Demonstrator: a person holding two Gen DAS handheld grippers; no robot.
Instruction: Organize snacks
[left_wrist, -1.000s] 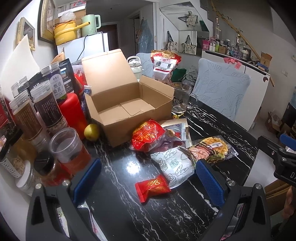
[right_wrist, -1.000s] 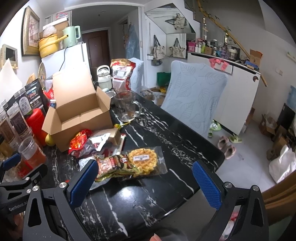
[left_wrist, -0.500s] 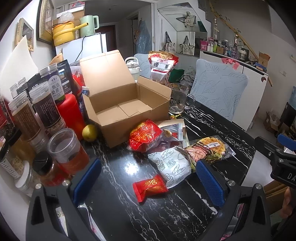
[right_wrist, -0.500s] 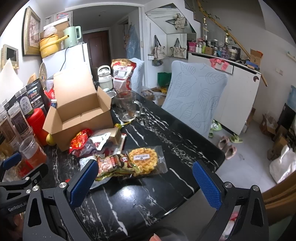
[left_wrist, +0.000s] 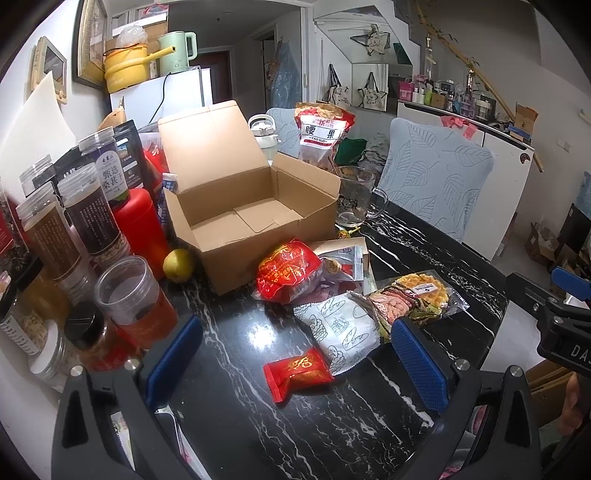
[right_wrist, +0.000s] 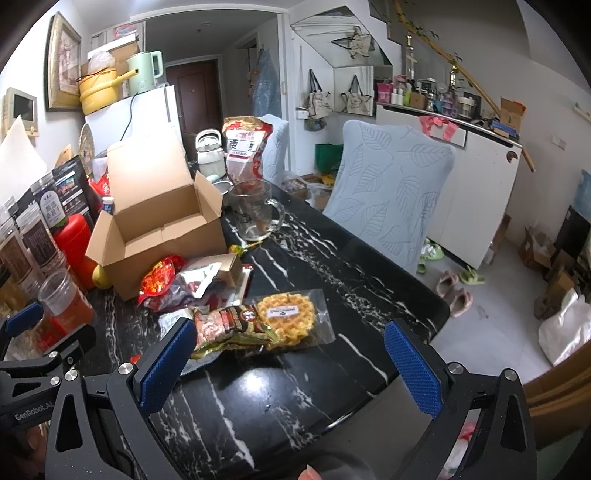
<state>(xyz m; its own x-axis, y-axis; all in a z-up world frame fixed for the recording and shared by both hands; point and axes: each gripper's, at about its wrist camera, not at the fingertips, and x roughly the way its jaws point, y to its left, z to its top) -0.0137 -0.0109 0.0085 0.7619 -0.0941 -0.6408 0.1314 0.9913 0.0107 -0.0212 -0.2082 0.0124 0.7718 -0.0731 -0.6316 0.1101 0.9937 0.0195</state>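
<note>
- The black marble table (left_wrist: 332, 424) spreads out under and ahead of both grippers, its bare right half lying ahead of the right gripper (right_wrist: 291, 354).
- The open cardboard box (left_wrist: 255, 210) sits ahead of the left gripper (left_wrist: 295, 354), a little to its left, lid flap standing up at the back and nothing visible inside (only the folded bottom flaps show).
- A white bread-print packet (left_wrist: 343, 332) lies just ahead of the left gripper's right finger, its near end touching the small red packet.
- A large red snack bag (left_wrist: 288, 269) rests farther ahead, against the box's front corner.
- The wrapped waffle (right_wrist: 286, 314) lies ahead of the right gripper, nearer its left finger, with a brown-and-red snack packet (right_wrist: 229, 325) overlapping its left edge.
- A small red packet (left_wrist: 297, 373) lies between the left gripper's blue pads (left_wrist: 173, 354), slightly nearer the right one, flat on the table.
- Left gripper: jaws spread wide, holding nothing, hovering above the table.
- Right gripper: jaws equally wide apart and empty; its left pad (right_wrist: 166, 362) sits just in front of the brown-and-red packet (contact cannot be told).
</note>
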